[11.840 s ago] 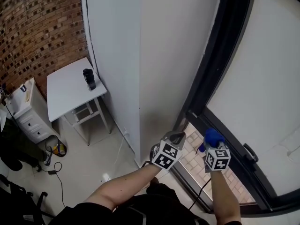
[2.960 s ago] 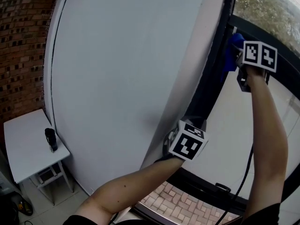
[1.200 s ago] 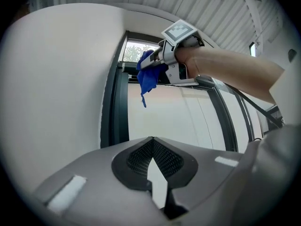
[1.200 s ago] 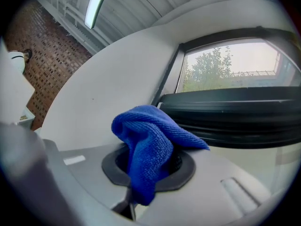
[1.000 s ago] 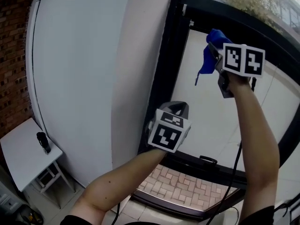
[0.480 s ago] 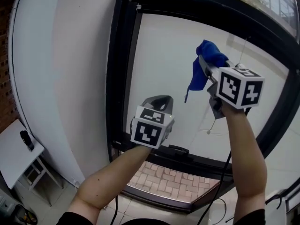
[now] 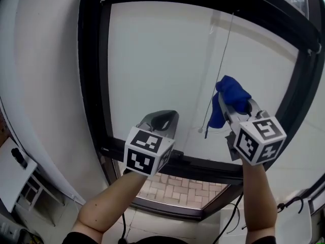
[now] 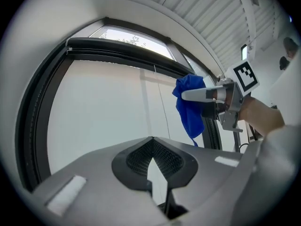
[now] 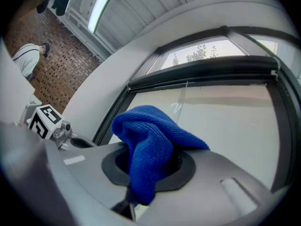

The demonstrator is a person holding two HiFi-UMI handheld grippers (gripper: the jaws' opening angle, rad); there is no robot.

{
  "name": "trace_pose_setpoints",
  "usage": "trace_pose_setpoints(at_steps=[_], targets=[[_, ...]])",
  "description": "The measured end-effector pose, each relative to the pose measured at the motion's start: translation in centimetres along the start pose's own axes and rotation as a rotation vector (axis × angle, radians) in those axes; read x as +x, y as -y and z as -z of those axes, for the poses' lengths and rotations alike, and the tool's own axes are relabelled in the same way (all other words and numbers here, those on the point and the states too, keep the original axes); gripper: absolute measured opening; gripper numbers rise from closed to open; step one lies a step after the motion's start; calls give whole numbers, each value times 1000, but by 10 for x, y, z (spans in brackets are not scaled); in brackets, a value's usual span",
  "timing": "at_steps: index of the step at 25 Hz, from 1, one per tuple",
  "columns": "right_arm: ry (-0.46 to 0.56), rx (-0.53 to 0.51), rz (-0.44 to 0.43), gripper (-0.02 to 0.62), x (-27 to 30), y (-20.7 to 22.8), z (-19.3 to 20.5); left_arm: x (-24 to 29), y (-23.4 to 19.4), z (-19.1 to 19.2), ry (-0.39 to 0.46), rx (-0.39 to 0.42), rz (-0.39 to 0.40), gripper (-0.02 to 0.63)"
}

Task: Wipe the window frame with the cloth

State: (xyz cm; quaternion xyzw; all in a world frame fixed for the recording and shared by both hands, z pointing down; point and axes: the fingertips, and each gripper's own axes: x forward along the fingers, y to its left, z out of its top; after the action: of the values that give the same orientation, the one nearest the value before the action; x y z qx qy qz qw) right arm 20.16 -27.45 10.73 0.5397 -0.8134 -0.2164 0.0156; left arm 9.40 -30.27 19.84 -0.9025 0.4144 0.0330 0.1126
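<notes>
The right gripper (image 7: 234,107) is clamped on a blue cloth (image 9: 149,140). Its jaws are nearly together, with only the bunched fabric keeping them apart. The cloth bulges up over the far end of the jaws and a tail droops down on the left side. The jaw tips themselves are buried under the fabric, so how deep the grip goes is hard to make out.

The left gripper (image 8: 151,140) has its jaws closed tip to tip with nothing between them. Only a pale sliver of the pane shows through the gap behind the tips.

Both grippers are held up in front of the window, the left one lower and nearer the bottom rail. The cloth sits before the pale pane (image 7: 162,55), nearer the right upright of the black window frame (image 7: 91,85) than the left. No view shows whether it touches the glass or the frame.

A thin cord (image 7: 222,65) hangs down the pane just left of the cloth. Below the bottom rail, brick paving (image 7: 177,189) shows through a lower pane.

At the far left edge a white table (image 7: 9,174) with a small dark object (image 7: 18,157) on it is cut off. Both forearms run out of the bottom of the head view.
</notes>
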Motion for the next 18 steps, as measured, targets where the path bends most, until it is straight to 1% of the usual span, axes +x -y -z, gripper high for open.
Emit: trace_pose_setpoints(at_steps=[3,7,11,14,18], targets=[[-7,9,29,64,-22,2,28,-4,13,10,4,12,34,-6],[-25,32,50,64,-41,-6,63,-10,21,29,17,24,71,-6],[-33,48,69,64,-47,-16,84,-11,21,56,1,-5,85,-6],[-31,44,70,64,-52,-30,99,-17,15,71,-16,-12,92,-8],[-39,74,77,64,-62,-49,127,-31,9,90,-15,-14,93,-6]])
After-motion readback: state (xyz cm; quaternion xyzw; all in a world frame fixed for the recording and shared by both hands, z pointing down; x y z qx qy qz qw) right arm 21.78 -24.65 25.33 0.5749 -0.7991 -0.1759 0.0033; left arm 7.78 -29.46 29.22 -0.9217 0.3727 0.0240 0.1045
